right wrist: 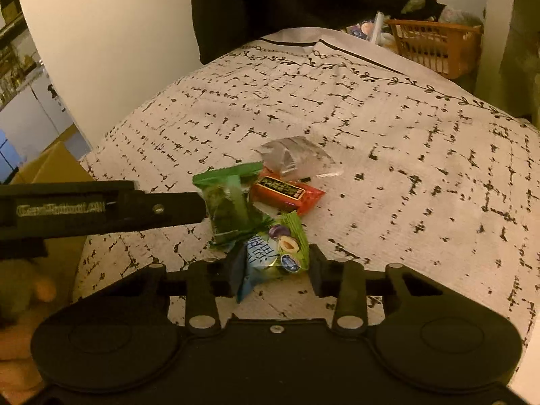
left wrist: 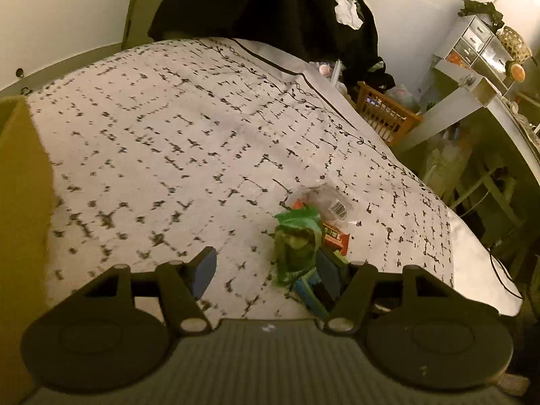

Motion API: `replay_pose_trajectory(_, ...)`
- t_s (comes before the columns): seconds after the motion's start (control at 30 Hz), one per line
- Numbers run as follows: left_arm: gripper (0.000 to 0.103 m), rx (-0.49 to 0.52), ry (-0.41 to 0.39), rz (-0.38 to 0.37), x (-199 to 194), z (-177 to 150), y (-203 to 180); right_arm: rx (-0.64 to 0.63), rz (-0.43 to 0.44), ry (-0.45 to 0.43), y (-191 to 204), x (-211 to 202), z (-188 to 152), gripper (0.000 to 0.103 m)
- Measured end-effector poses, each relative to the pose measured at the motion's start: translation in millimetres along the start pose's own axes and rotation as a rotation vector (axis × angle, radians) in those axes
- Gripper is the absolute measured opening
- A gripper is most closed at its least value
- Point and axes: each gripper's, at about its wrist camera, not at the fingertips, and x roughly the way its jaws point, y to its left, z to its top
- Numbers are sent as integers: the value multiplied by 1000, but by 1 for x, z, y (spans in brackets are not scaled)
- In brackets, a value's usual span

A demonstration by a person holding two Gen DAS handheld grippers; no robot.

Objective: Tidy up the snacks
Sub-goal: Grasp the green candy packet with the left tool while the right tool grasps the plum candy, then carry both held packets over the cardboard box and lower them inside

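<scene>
Looking along the left gripper (left wrist: 266, 270), I see its jaws standing wide apart with nothing clamped between them. The green snack packet (left wrist: 297, 243) serves as my landmark: it lies on the patterned tablecloth (left wrist: 168, 135), just inside the right-hand finger of this gripper and short of the left-hand one. Whether that finger touches the packet, I cannot tell.

Behind the green snack packet, touching it, lies the red snack bar (left wrist: 335, 234). Beyond that, farther from the camera, rests the clear wrapper (left wrist: 329, 200) with a barcode label.

In the right wrist view, the right gripper (right wrist: 276, 270) holds its jaws partly apart, on either side of the blue-green snack packet (right wrist: 276, 256). I cannot confirm from this view that both pads press it. This packet sits just in front of the green snack packet (right wrist: 229, 209) and overlaps its lower edge. The red snack bar (right wrist: 287, 194) lies to the right of the landmark, and the clear wrapper (right wrist: 297, 158) lies behind both. A finger of the left gripper (right wrist: 168, 207) reaches the landmark from the left.

An orange basket (right wrist: 435, 45) stands well beyond the snacks, off the table's far edge.
</scene>
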Motion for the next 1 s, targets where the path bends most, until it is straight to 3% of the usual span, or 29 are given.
replay_pose_trajectory(0.2,64,17,17,-26,24,-1,-12,4,-21,-9,-8,-7,-4,37)
replay_pose_trajectory(0.5,64,34,12,-8,38,-4,-23,65,-91,-20,-30,-22,-7,37)
replay_pose_trajectory(0.63,48,52,18,71,42,-5,-31,97,-114,-28,-33,-22,-7,37)
replay_pose_trajectory(0.67,36,55,20,74,42,-6,-32,105,-119,-28,-33,-22,-6,37)
replay_pose_trajectory(0.7,31,53,27,79,42,-6,-32,107,-124,-28,-32,-22,-6,37)
replay_pose_trajectory(1.0,26,47,10,77,9,0,-31,115,-109,-59,-14,-38,2,37)
